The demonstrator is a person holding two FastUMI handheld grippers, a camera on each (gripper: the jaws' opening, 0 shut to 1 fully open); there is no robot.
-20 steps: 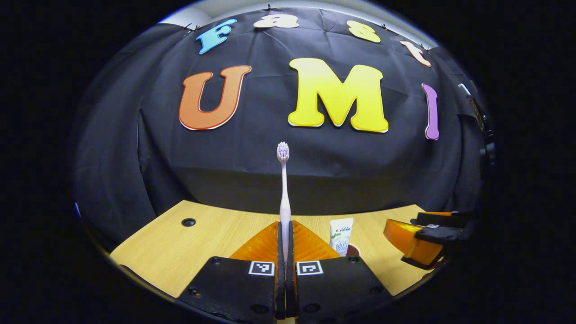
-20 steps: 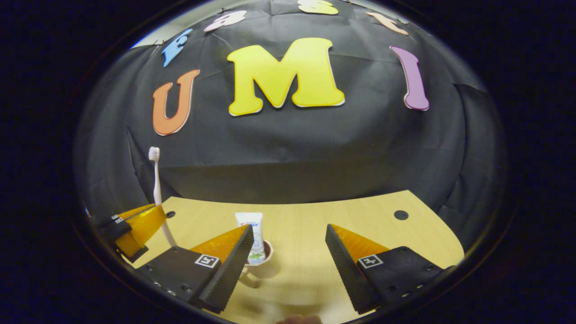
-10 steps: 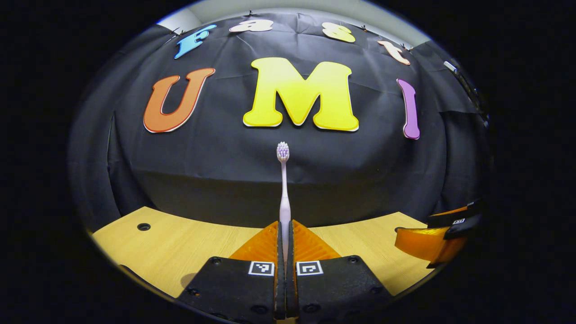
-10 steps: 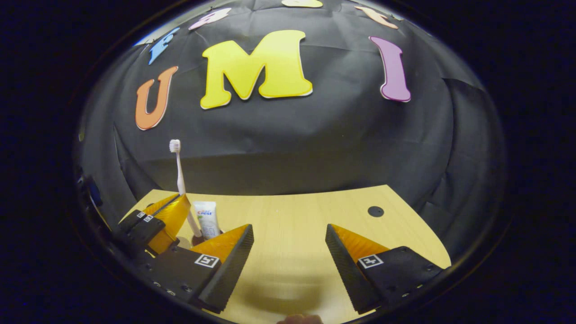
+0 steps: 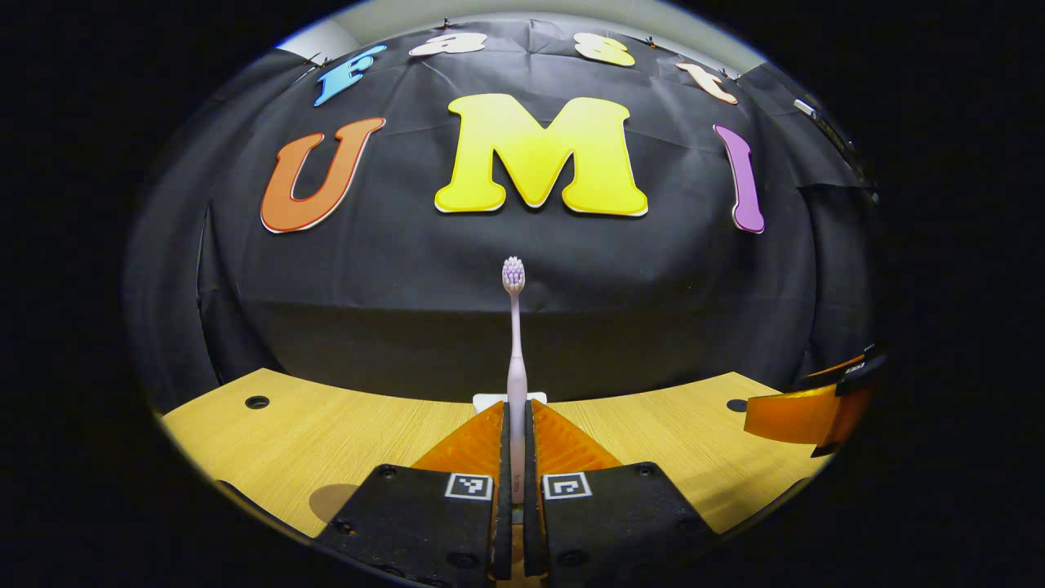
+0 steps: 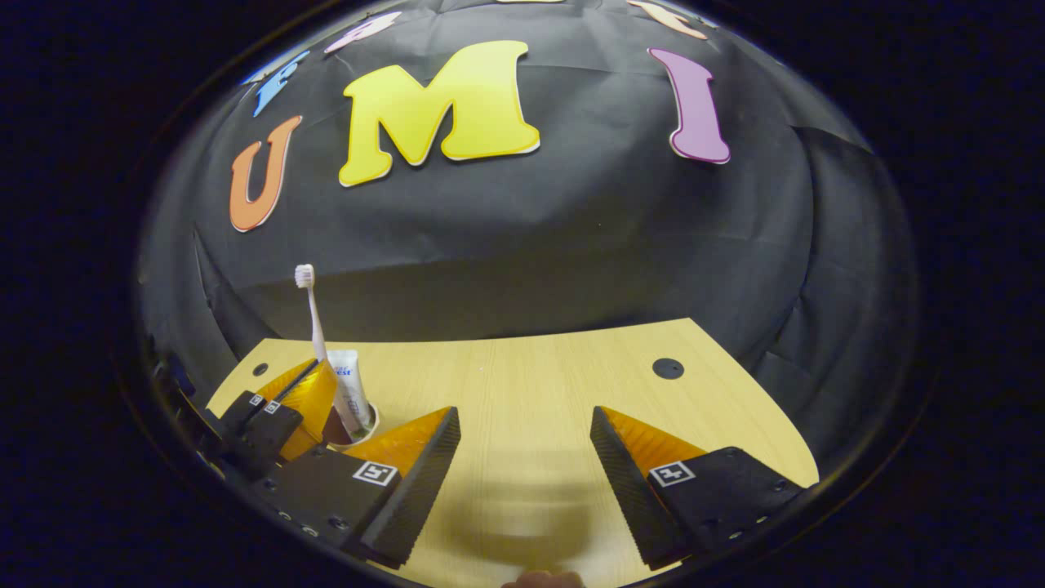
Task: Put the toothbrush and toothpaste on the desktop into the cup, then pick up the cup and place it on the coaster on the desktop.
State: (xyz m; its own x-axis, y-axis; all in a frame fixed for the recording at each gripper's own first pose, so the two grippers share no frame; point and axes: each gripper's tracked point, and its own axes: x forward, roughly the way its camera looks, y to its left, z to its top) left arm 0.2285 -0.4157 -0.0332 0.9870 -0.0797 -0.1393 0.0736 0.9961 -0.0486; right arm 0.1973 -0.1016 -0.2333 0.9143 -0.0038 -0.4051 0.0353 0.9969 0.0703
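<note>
Lowered since earlier: left gripper clamps pink toothbrush, tip now inside cup beside toothpaste. Right gripper hangs wide, empty, over wooden desktop.

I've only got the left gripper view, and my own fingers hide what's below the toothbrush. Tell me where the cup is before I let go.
Observer: In the right gripper view the cup stands on the desktop right beside the left gripper.
Operator: Report what's in it.
Observer: The toothpaste stands upright in it, and the lower end of the toothbrush appears to reach into its mouth beside the tube.
Operator: Give me the other gripper's state.
Observer: The right gripper is open, with nothing between its fingers and bare desktop ahead of it.
</note>
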